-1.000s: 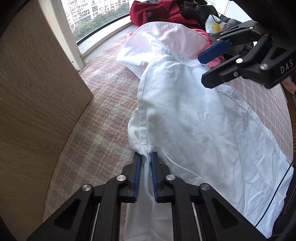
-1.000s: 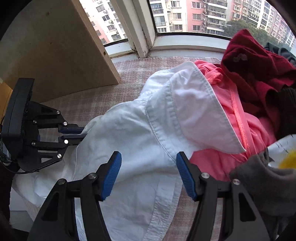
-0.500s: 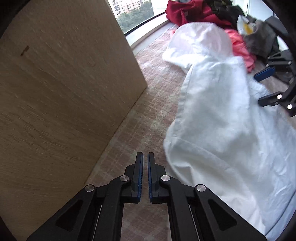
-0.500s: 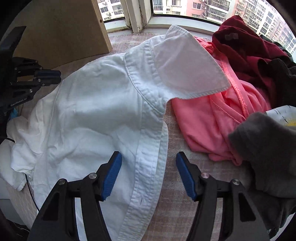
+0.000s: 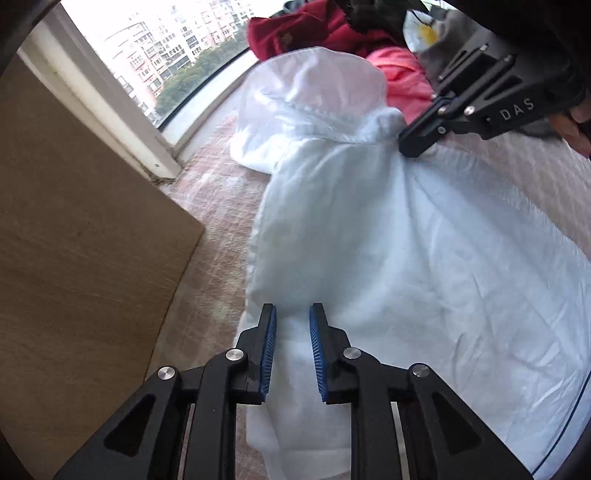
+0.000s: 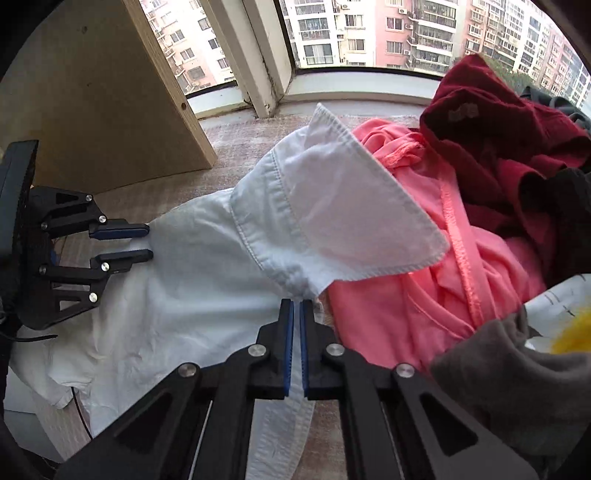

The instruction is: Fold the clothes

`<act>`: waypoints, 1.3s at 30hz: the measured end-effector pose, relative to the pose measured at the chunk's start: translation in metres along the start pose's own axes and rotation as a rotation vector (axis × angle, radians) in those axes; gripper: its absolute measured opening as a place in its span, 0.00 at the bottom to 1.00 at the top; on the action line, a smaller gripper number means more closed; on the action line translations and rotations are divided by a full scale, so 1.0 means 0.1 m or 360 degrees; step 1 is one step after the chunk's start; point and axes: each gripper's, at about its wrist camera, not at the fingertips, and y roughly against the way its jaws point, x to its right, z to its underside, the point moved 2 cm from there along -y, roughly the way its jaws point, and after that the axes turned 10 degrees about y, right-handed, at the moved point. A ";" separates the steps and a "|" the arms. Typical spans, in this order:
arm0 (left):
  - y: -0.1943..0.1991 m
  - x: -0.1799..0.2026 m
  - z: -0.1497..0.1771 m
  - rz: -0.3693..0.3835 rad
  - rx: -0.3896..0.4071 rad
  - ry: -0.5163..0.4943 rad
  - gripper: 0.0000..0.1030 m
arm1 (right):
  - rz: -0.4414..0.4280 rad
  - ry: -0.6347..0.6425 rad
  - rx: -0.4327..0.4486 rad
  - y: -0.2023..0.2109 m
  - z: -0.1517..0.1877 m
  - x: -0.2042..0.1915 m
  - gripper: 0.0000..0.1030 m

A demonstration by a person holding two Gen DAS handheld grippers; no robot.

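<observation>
Gripping now: our right gripper (image 6: 296, 332) had its jaws closed on the front edge of the white shirt (image 6: 207, 280), just under the collar (image 6: 332, 218); the cloth passed between the blue pads.
Left jaws: our left gripper (image 5: 292, 347) was opening, with a small gap between the pads; the shirt's side edge lay under that gap, and the pads did not press it.
Shirt place: it lay spread on the checked pink cloth surface (image 5: 221, 206), between our two grippers, with the collar toward the window (image 6: 369, 33).
Right of the shirt: a pink garment (image 6: 424, 280) touched the collar; a dark red garment (image 6: 498, 147) lay behind it, and a grey one (image 6: 498, 380) was nearer to us.
Left side: a wooden board (image 5: 74, 240) stood beside the surface.
</observation>
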 end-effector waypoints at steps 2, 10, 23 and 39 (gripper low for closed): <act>0.09 -0.10 0.03 -0.0030 0.0010 0.0055 0.18 | -0.0026 0.0038 0.0035 0.04 -0.03 -0.10 0.04; 1.40 -0.62 0.82 -0.0024 0.0078 0.0255 0.32 | -0.0089 0.0237 -0.0108 -0.36 -0.07 -0.61 0.14; 2.67 -0.60 3.34 -0.0145 -0.0192 0.0839 0.43 | -0.0242 0.0382 -0.0121 0.10 0.18 -1.44 0.31; 2.47 -0.18 3.71 -0.0085 -0.0070 0.0649 0.06 | -0.0410 0.0802 -0.0115 0.54 0.27 -3.09 0.32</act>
